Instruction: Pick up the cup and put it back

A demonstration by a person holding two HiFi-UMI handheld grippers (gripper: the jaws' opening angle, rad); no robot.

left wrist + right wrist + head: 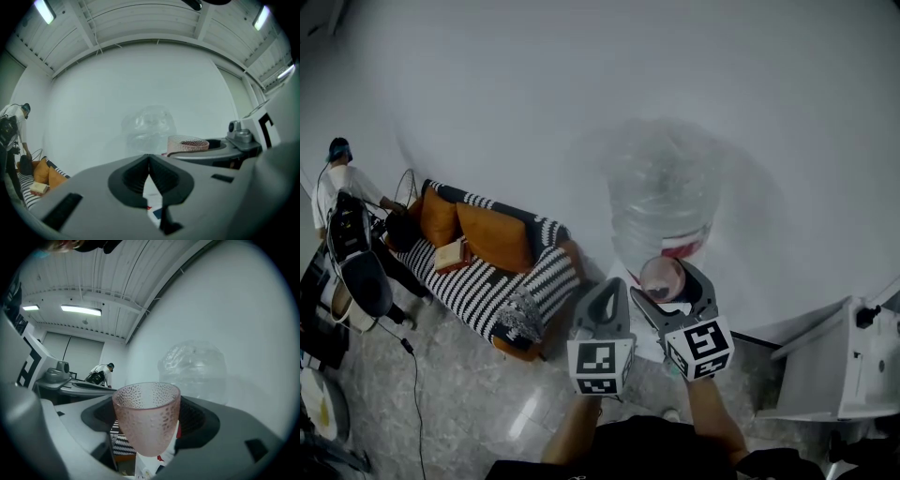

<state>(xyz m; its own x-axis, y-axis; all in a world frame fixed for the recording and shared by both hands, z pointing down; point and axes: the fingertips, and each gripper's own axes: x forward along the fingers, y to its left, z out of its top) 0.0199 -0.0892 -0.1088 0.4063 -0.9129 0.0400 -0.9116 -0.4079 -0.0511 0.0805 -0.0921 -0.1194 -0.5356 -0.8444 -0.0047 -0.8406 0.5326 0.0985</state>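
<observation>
A pink frosted, dimpled cup (pixel 147 416) stands upright between the jaws of my right gripper (pixel 151 423), which is shut on it, both pads against its sides. From the head view the cup (pixel 662 277) and right gripper (pixel 671 283) hang in the air just in front of a large clear water bottle (pixel 664 197). My left gripper (pixel 606 298) sits close to the left of it, shut with nothing held. In the left gripper view the left gripper (pixel 149 158) has its tips touching, and the cup (pixel 187 144) shows to its right.
The water bottle (pixel 194 371) stands against a plain white wall. A black-and-white striped sofa (pixel 487 272) with orange cushions is at the left, with a person (pixel 337 183) beyond it. A white machine (pixel 848 361) stands at the right.
</observation>
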